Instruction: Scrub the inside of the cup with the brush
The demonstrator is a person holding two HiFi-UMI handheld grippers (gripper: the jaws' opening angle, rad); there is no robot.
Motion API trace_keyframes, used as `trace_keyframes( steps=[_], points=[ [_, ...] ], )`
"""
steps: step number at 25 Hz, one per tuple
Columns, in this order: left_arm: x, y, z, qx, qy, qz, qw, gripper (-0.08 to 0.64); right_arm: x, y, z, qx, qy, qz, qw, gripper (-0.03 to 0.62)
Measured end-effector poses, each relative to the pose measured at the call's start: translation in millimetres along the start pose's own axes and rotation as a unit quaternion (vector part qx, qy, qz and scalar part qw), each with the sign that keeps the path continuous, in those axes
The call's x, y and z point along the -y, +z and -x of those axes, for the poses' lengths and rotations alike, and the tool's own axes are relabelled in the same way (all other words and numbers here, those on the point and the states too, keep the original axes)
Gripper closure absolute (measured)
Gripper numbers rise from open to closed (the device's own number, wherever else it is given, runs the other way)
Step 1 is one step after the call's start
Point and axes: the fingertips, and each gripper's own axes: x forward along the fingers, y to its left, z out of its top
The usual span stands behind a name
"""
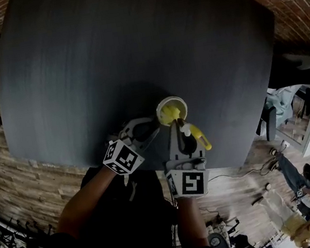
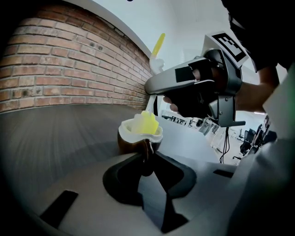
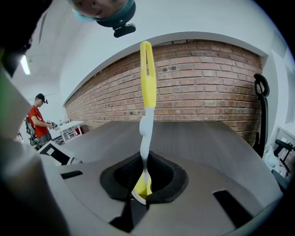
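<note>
A brown cup with a white rim [image 1: 171, 111] stands near the front edge of the dark table [image 1: 131, 48]. My left gripper [image 1: 151, 129] is shut on the cup's handle [image 2: 146, 154], with the cup [image 2: 138, 138] just beyond its fingertips. The brush's yellow head [image 2: 147, 122] sits inside the cup. My right gripper [image 1: 180, 128] is shut on the brush; its white-and-yellow handle [image 3: 147, 92] rises from between the jaws, and the head [image 3: 142, 188] shows below them. In the left gripper view the right gripper [image 2: 198, 87] hangs above the cup.
A brick wall [image 3: 207, 87] runs behind the table. A person in a red shirt [image 3: 37, 122] stands at far left beside white tables. A black office chair [image 3: 262, 110] is at the right. The table's front edge [image 1: 149, 159] lies close to my hands.
</note>
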Motion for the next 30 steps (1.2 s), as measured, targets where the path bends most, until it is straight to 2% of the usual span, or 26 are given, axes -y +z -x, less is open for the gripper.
trace_keyframes(
  steps=[8, 18, 22, 26, 30],
  points=[
    [0, 1, -1, -0.004, 0.007, 0.0, 1.0, 0.47, 13, -6, 27, -0.006, -0.035, 0.018, 0.999, 0.546],
    [-8, -7, 17, -0.013, 0.02, 0.019, 0.9995, 0.469, 14, 16, 50, 0.031, -0.046, 0.01, 0.998, 0.546],
    [-3, 4, 35, 0.004, 0.03, 0.02, 0.9994, 0.469, 14, 29, 68, 0.048, -0.048, -0.006, 0.998, 0.545],
    [11, 19, 56, 0.019, 0.031, 0.032, 0.9988, 0.469, 16, 34, 92, 0.057, -0.044, -0.002, 0.997, 0.546],
    [34, 53, 75, 0.061, 0.034, 0.028, 0.9972, 0.477, 20, 39, 119, 0.06, -0.042, -0.023, 0.997, 0.545]
  ],
)
